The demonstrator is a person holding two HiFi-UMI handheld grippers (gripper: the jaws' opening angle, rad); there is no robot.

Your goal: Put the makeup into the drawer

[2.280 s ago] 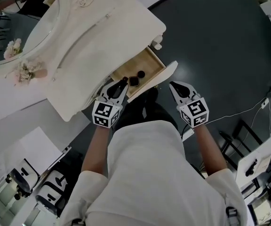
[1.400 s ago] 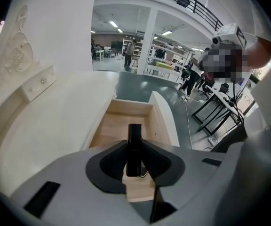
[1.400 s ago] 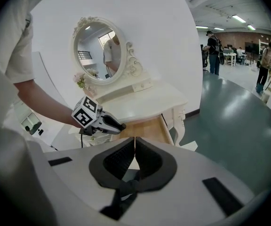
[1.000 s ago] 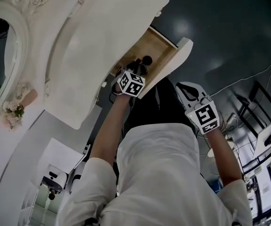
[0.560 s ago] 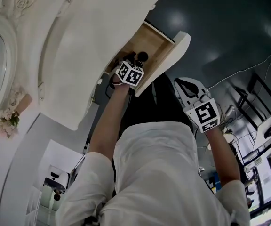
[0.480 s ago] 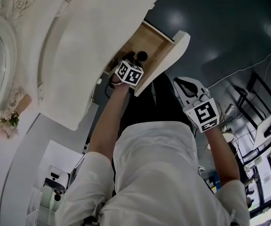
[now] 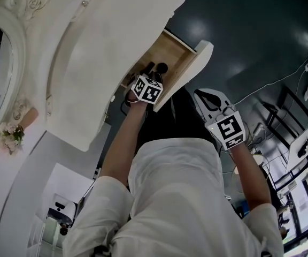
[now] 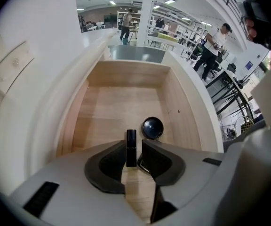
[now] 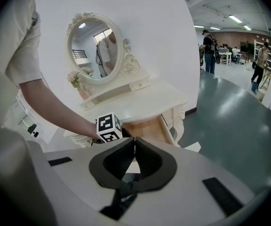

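Observation:
The wooden drawer point(image 8: 121, 102) of the white dressing table point(image 7: 116, 31) is pulled out. My left gripper point(image 8: 133, 143) reaches into it, jaws slightly apart. A black lipstick tube point(image 8: 131, 147) stands between the tips, against the left jaw, with a thin gap to the right jaw. A round black compact point(image 8: 153, 127) lies just beyond on the drawer floor. A dark item shows partly behind the right jaw. In the head view the left gripper's marker cube point(image 7: 147, 89) covers the drawer's near end. My right gripper point(image 7: 198, 94) hangs shut and empty beside the drawer front point(image 7: 189, 71).
An oval mirror point(image 9: 93, 48) and a small bunch of flowers point(image 7: 12, 130) sit at the back of the table. Dark floor point(image 7: 250, 31) lies to the right, with cables and desk legs point(image 7: 282, 106). People stand far off in the room.
The left gripper went from the drawer's front edge into the drawer with the tube, then held still over the last second. The right gripper stayed beside the drawer front.

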